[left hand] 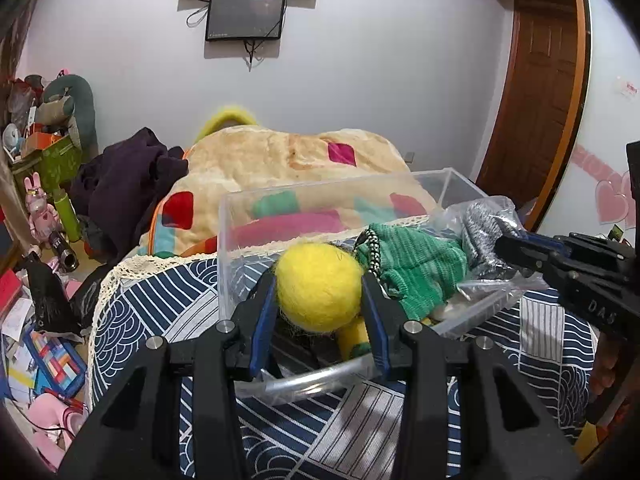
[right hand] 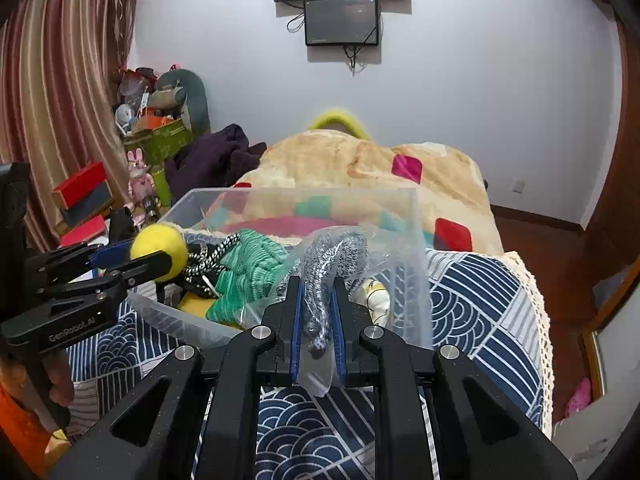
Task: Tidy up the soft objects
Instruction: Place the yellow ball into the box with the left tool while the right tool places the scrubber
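Pinching yellow felt ball (left hand: 318, 286) and bagged grey knit (right hand: 320, 300), left claw (left hand: 320, 292) and right claw (right hand: 318, 312) above clear bin's near rim (left hand: 312, 380).

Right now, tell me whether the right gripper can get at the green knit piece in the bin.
Probably not yet. The right gripper is shut on the bagged grey item, so its fingers are occupied. The green knit piece lies uncovered just to its left in the clear bin.

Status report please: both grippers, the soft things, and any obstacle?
Left gripper shut on yellow felt ball. Right gripper shut on bagged grey knit. Both over clear box. No obstacle seen.
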A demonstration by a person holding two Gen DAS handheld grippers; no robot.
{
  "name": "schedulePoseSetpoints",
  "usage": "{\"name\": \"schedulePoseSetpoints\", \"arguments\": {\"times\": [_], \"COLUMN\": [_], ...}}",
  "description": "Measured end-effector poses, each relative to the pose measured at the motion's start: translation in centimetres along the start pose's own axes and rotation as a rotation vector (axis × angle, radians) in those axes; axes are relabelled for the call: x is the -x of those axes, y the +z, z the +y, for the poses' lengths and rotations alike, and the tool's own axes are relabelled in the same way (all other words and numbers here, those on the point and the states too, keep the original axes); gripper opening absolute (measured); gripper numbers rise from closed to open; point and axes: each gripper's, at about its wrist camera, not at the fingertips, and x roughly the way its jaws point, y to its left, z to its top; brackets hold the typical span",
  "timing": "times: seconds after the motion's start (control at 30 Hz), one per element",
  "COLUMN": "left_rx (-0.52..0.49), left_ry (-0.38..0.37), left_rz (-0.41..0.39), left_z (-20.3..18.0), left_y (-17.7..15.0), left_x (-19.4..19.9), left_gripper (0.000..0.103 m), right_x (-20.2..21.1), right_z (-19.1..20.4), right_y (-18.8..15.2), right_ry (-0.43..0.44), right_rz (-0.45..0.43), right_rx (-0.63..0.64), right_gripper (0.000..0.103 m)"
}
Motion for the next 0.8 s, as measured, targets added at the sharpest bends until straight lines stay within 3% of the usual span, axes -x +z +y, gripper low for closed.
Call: {"name": "schedulePoseSetpoints", "arguments": {"times": [0.23,0.4,0.8], "left_rx": [-0.013,-0.017,-0.018], "left_ry": [0.002,-0.002,-0.049], "left_rz": [0.023,-0.003,-0.197], "left_z": [-0.3,-0.7,-2.6], "left_y": [-0.5,-0.6,0.9], "left_x": [0.1,1.6,9.7], "left_gripper": [0.047,0.06,0.061], "right_x": [0.2,1.3,9.3], "right_z": [0.4,0.2,1.4], "right_y": [-0.2,-0.1,1.1], "right_ry": [-0.031,-0.032,0.023], "right_rz": [0.012,0.001,-0.205], "right_rx": [0.037,0.039,0.036], "right_gripper": [0.02,0.041,0.047]}}
